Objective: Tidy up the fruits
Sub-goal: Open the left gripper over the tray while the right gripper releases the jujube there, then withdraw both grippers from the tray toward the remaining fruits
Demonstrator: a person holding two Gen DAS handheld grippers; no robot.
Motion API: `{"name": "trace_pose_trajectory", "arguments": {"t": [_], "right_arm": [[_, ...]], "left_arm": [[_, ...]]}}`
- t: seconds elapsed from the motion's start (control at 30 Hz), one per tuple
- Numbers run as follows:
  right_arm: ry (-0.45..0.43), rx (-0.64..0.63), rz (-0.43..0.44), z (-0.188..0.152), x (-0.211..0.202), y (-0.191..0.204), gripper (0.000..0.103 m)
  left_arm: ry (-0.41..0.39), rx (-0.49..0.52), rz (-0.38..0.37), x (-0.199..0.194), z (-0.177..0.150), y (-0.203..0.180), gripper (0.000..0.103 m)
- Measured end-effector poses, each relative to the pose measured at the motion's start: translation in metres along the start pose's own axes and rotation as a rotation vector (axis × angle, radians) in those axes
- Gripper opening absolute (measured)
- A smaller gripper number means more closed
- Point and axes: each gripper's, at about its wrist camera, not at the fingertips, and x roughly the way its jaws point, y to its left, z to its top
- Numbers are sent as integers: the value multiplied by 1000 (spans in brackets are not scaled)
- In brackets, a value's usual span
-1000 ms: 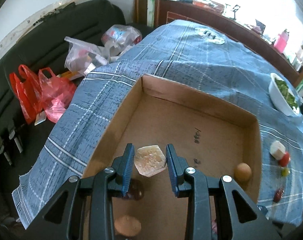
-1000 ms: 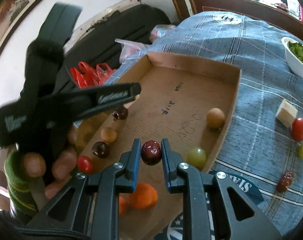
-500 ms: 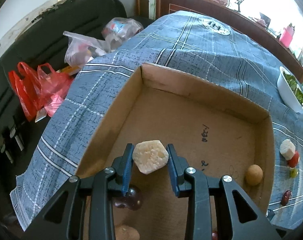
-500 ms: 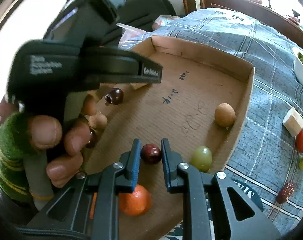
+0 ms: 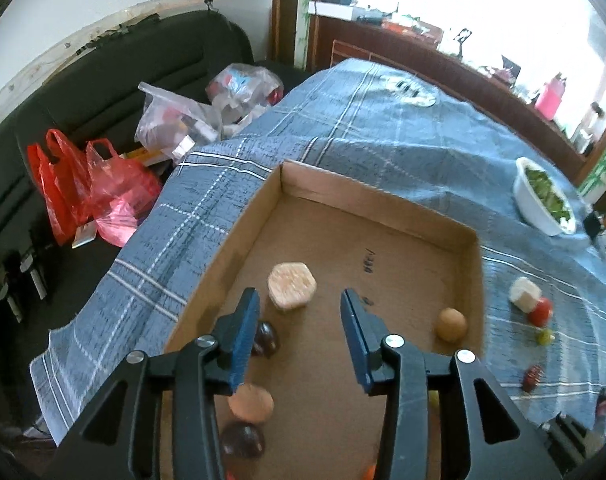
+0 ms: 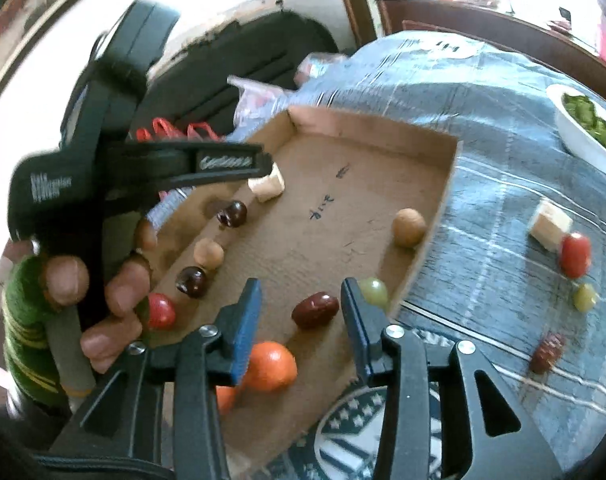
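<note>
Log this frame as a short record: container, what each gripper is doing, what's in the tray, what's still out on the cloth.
container: cardboard tray on blue plaid tablecloth
left gripper: open, jaws just opened, pale hexagonal piece lying free on tray floor
right gripper: open, jaws just opened, dark red fruit lying loose between them
also in tray: orange, green grape, tan round fruit
on cloth: pale cube, red tomato

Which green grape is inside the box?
The green grape tucked in the cardboard box corner beside the right gripper. The other green grape lies outside on the blue cloth.
</note>
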Motion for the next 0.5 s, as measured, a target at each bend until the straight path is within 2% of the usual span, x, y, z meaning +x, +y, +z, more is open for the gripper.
{"name": "trace_pose_trajectory", "arguments": {"t": [0.13, 0.5], "right_arm": [[-60, 51, 2, -13, -35, -15, 43], [-105, 193, -63, -58, -82, -66, 43]], "left_arm": [[-14, -7, -52, -19, -13, -8, 45], [-1, 77, -150, -51, -59, -57, 49]]}}
